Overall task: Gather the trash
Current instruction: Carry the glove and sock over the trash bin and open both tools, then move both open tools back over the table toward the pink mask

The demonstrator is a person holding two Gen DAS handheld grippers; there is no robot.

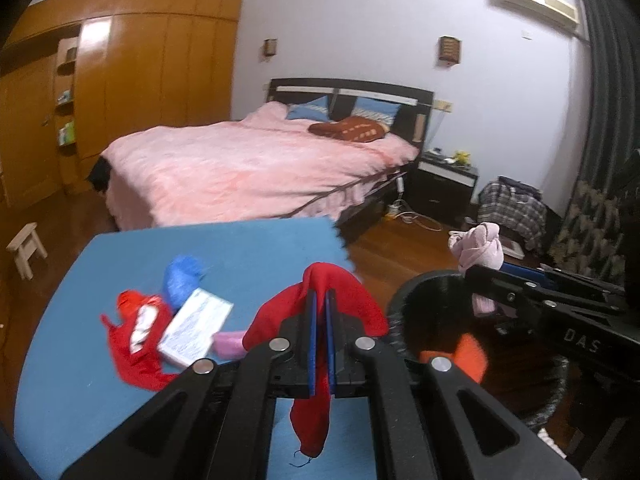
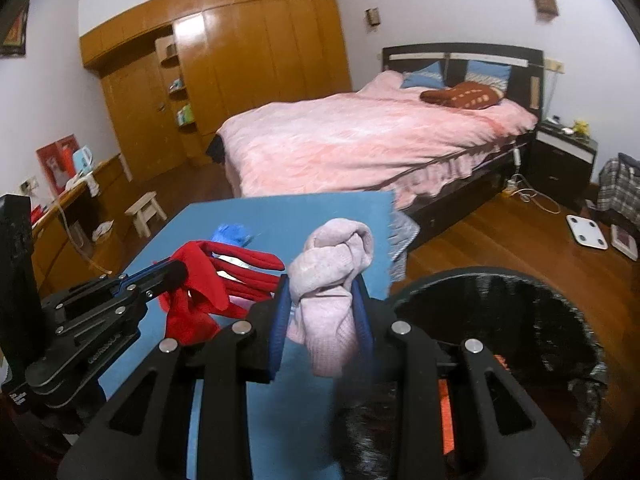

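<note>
Red cloth (image 1: 320,300) hangs pinched in the left gripper (image 1: 321,312) over the blue table (image 1: 256,240) while the right gripper (image 2: 320,300) clamps a pink sock (image 2: 332,264) near the black bin (image 2: 520,304), so I judge both loads are mid-carry and next need moving right over the bin and releasing.

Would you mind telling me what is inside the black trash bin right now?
Inside the black trash bin, one orange item shows low down. The right gripper and dark lining hide the rest.
</note>
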